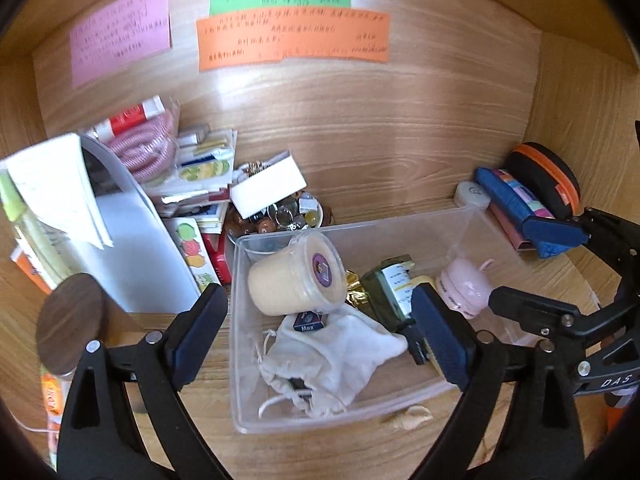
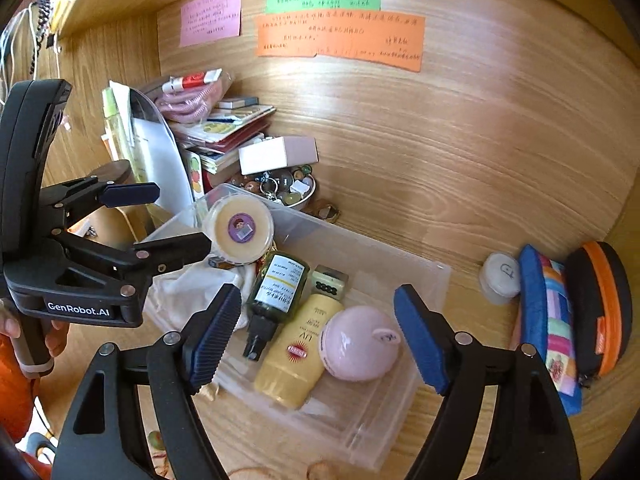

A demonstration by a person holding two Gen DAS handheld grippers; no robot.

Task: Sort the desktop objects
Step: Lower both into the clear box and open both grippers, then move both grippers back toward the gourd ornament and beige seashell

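A clear plastic bin (image 1: 404, 226) (image 2: 424, 280) sits on the wooden desk. It holds a cream jar with a purple sticker (image 1: 298, 276) (image 2: 239, 229), a white drawstring pouch (image 1: 332, 356) (image 2: 188, 284), a dark green bottle (image 1: 390, 288) (image 2: 276, 286), a yellow UV tube (image 2: 298, 354) and a pink round case (image 1: 466, 286) (image 2: 360, 344). My left gripper (image 1: 320, 336) (image 2: 160, 216) is open over the bin's left part. My right gripper (image 2: 316, 340) (image 1: 532, 260) is open above the tube and pink case. Neither holds anything.
A pile of books, papers and a pink coiled cable (image 1: 148, 148) (image 2: 192, 104) stands at back left, with a white box (image 1: 268, 190) (image 2: 280, 154) over a bowl of beads (image 2: 288, 188). At right lie a white cap (image 2: 500, 276), a blue pencil case (image 2: 548, 328) and an orange-black case (image 2: 600, 304).
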